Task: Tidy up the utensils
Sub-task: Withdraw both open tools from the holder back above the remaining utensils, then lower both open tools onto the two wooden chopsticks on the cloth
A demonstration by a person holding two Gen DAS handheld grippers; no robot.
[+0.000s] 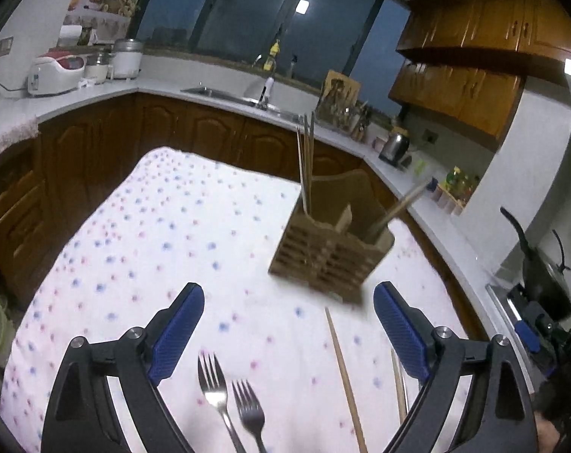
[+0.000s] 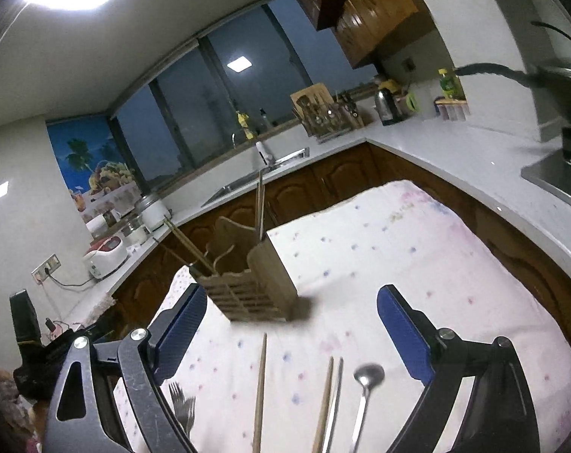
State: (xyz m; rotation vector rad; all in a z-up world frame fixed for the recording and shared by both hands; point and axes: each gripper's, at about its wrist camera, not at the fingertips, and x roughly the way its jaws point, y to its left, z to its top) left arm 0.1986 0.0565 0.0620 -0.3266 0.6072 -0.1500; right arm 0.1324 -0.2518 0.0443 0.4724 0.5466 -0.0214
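Observation:
A wooden slatted utensil holder [image 1: 328, 255] stands on the dotted tablecloth, with chopsticks [image 1: 306, 162] upright in it; it also shows in the right wrist view [image 2: 253, 283]. Two metal forks [image 1: 230, 404] lie between the fingers of my left gripper [image 1: 289, 334], which is open and empty above them. A wooden chopstick [image 1: 343, 373] lies to their right. My right gripper [image 2: 291, 336] is open and empty above a wooden chopstick [image 2: 260, 389], a chopstick pair [image 2: 328, 400] and a metal spoon [image 2: 364, 389]. The forks [image 2: 181, 404] show at its lower left.
The table [image 1: 142, 249] has a white cloth with pink and blue dots. Brown cabinets and a white counter [image 1: 217, 88] with sink, rice cooker [image 1: 57, 71] and kettle [image 1: 394, 147] wrap around behind. A black pan [image 1: 542, 275] sits at the right.

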